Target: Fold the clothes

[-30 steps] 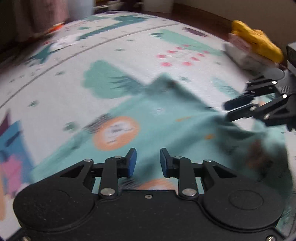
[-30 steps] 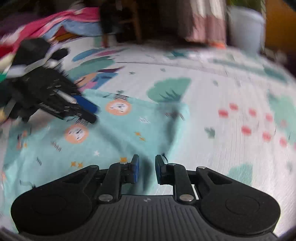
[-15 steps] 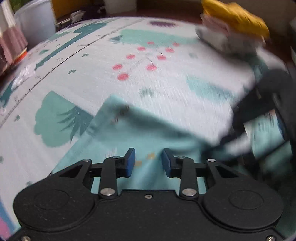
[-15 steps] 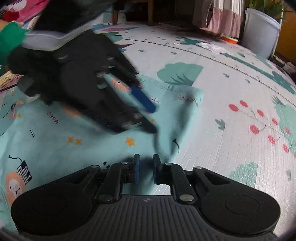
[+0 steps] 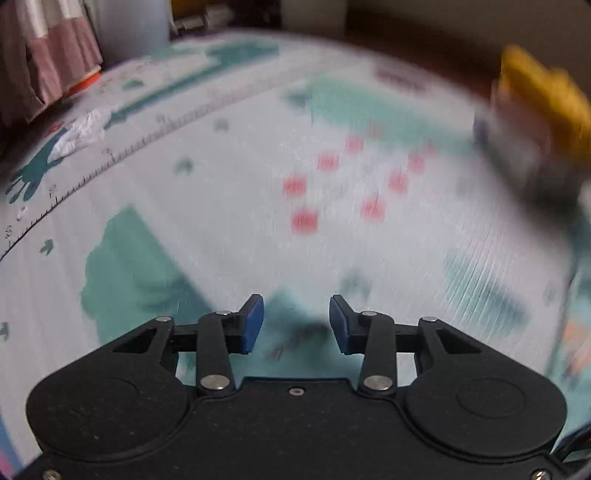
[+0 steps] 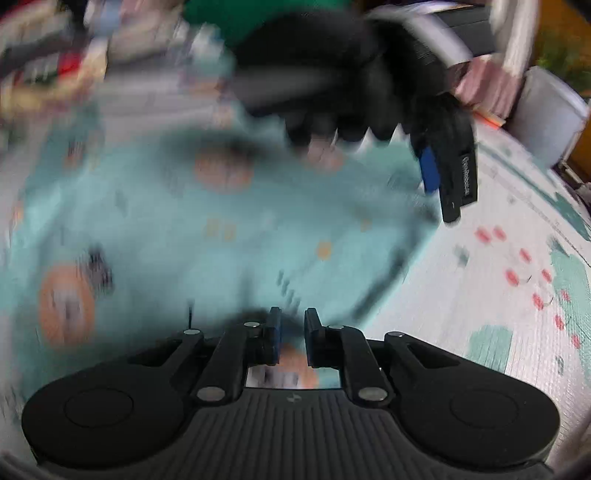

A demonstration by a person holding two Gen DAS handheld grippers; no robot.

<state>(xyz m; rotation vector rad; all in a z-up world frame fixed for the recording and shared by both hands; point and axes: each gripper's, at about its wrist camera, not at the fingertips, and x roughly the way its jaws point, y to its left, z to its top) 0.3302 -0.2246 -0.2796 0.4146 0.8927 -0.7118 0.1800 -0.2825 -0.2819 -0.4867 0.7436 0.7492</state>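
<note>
A teal printed garment (image 6: 207, 229) with orange animal patches lies spread on the play mat (image 6: 480, 295). My right gripper (image 6: 291, 336) hovers over its near edge, jaws slightly apart with nothing between them. My left gripper (image 5: 295, 321) is open over the garment's far corner (image 5: 291, 332), which shows between the blue pads. In the right wrist view the left gripper (image 6: 443, 173) hangs over that corner, held by a black-gloved hand (image 6: 332, 81). Both views are blurred by motion.
A yellow and white folded pile (image 5: 535, 122) lies on the mat at the far right. A grey bin (image 5: 129, 29) and a pink curtain (image 5: 44, 62) stand beyond the mat's far left edge. Jumbled clothes (image 6: 55, 62) lie behind the garment.
My left gripper has swept forward across the garment to its far corner and its jaws have opened wider. The right gripper has shifted over the garment's edge and stayed slightly apart.
</note>
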